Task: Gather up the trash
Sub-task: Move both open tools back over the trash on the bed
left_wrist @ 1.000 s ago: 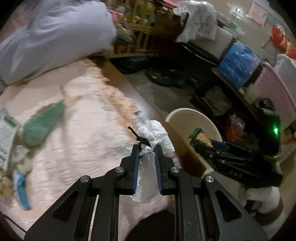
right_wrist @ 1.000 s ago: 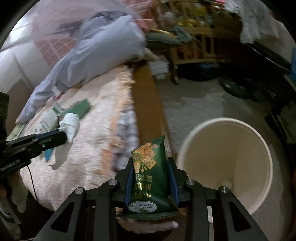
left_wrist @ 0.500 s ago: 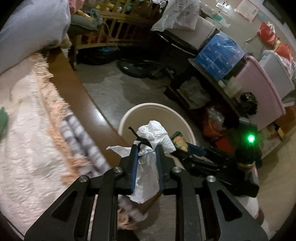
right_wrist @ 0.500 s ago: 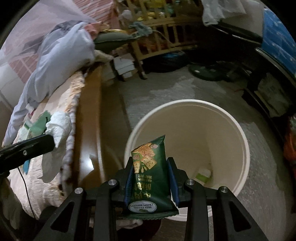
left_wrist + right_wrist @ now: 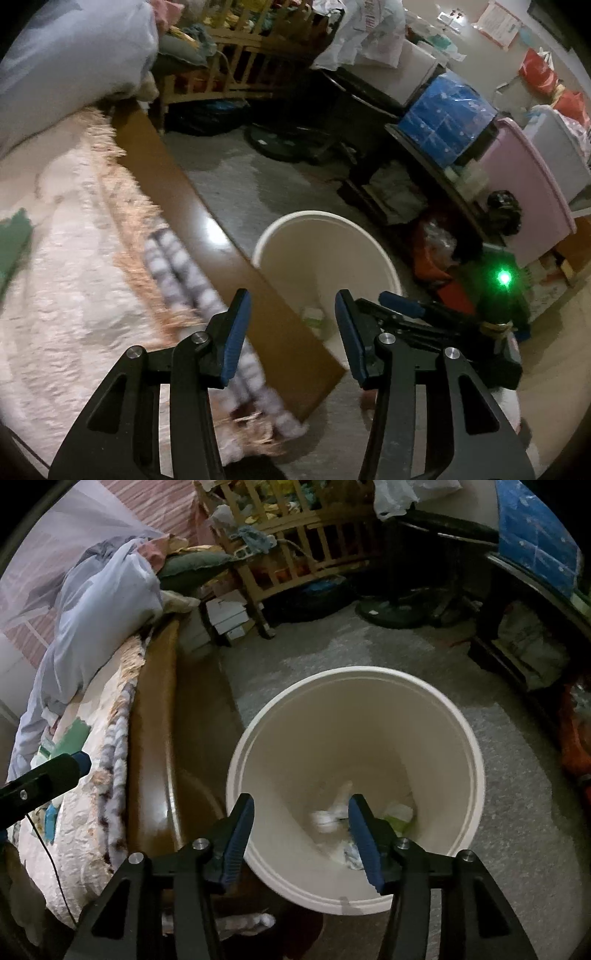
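Beside the bed (image 5: 110,812), over the white bin (image 5: 469,738), I am opening my left claw (image 5: 291,325) and right claw (image 5: 301,830), both empty.

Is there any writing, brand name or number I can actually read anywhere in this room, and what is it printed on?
No text can be read in either view.
White plastic bag draped over the furniture: faint reddish print, too blurred to read.
Pink paper on the far wall: lines of print, too small to read.
Trash at the bottom of the cream bin: blurred, no label legible.
Blue box: only a pale dotted pattern, no words.
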